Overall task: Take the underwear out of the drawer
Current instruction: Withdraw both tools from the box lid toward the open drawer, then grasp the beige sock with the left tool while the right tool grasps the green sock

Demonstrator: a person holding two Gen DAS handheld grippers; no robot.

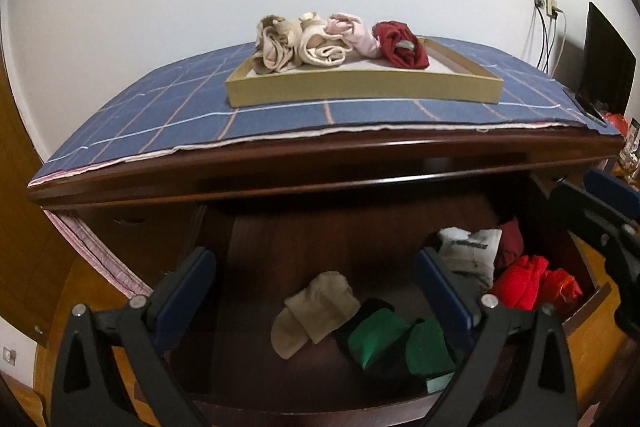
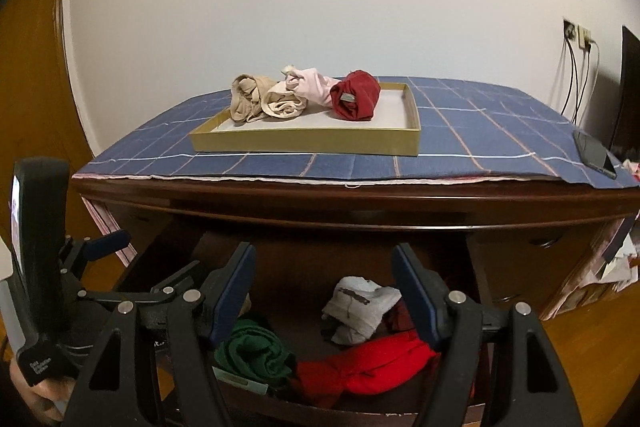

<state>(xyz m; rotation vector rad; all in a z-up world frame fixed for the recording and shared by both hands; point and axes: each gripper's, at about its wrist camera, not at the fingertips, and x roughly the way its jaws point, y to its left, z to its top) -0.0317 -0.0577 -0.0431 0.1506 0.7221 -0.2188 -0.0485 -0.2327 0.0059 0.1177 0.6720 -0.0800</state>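
Both tools are hanging over the open drawer [image 2: 476, 403] of a dark wooden dresser [image 1: 320, 163]. The left gripper [image 1: 316, 259] is standing wide with nothing between its blue pads; a rolled beige pair [image 1: 316, 307] and a green pair [image 1: 384, 339] are lying just below its gap. The right gripper [image 2: 324, 259] is likewise spread and empty, with a grey-white pair [image 2: 360, 303] lying below its gap and a bright red pair [image 2: 368, 363] nearer its right finger. Beyond both tools, on the blue checked cloth [image 1: 160, 107], a shallow gold tray [image 1: 360, 87] is holding four rolled pairs, the maroon one [image 1: 400, 43] at the right end.
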